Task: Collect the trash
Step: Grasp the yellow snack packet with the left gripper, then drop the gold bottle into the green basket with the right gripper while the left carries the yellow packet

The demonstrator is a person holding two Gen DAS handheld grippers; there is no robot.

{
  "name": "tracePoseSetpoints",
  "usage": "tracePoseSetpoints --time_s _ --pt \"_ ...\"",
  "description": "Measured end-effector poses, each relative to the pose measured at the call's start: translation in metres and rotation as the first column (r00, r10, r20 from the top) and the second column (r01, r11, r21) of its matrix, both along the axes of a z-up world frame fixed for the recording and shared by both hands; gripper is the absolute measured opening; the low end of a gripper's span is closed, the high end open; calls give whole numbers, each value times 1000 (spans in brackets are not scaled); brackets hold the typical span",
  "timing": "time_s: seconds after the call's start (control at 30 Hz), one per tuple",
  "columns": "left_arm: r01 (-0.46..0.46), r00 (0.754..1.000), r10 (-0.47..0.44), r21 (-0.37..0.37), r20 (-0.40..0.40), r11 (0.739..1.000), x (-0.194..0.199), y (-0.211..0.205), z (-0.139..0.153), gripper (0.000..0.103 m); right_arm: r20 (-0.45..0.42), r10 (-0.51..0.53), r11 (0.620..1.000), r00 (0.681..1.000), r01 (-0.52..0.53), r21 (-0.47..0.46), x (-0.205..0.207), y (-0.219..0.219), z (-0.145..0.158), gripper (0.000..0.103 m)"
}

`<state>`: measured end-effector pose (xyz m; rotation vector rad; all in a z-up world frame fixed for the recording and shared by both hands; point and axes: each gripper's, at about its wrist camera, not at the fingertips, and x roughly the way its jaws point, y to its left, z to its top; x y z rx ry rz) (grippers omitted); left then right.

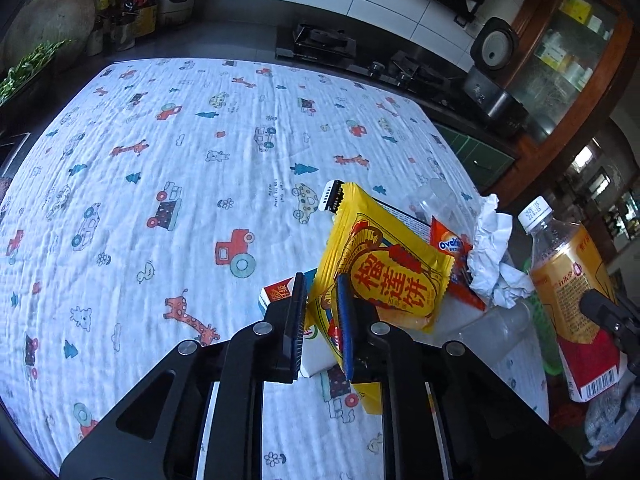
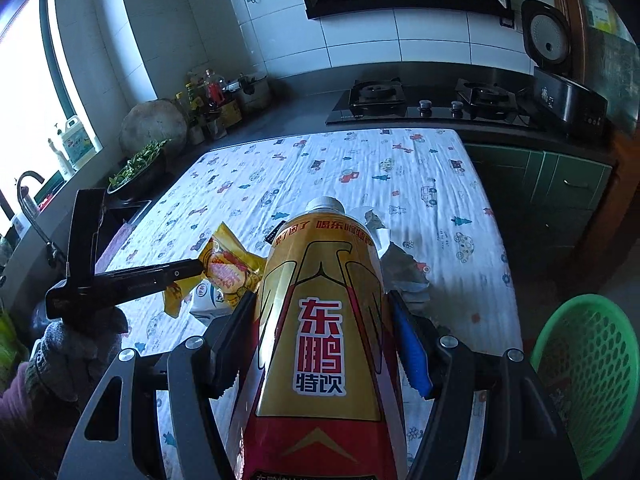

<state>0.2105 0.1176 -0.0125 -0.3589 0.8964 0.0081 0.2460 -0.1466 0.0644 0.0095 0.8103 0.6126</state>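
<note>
Right up against your right camera sat that gold and red drink bottle, clamped between the right gripper pads.

Your right claw was squeezing the bottle around its body, white cap pointing away over the cartoon-print tablecloth. Your left gripper had clenched down on the edge of the yellow snack wrapper, which hung off the cloth. Just behind it sat the rest of the trash pile: an orange Ovaltine sachet, a crumpled white paper, a small milk carton and a clear plastic cup. Green plastic basket stood off the table's right edge, beside your right gripper. You wore a grey knit glove on your left hand.
</note>
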Motion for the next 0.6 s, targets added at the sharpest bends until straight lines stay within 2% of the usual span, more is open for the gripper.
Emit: tracePoseSetpoints --time_s 0.3,0.6 --pt "56 996 -55 -10 74 998 -21 -14 29 13 10 -47 998 999 47 36 -18 -27 2 63" --pt "183 976 -178 -33 123 983 -21 -66 49 13 16 -166 985 986 165 43 -32 -83 0 63"
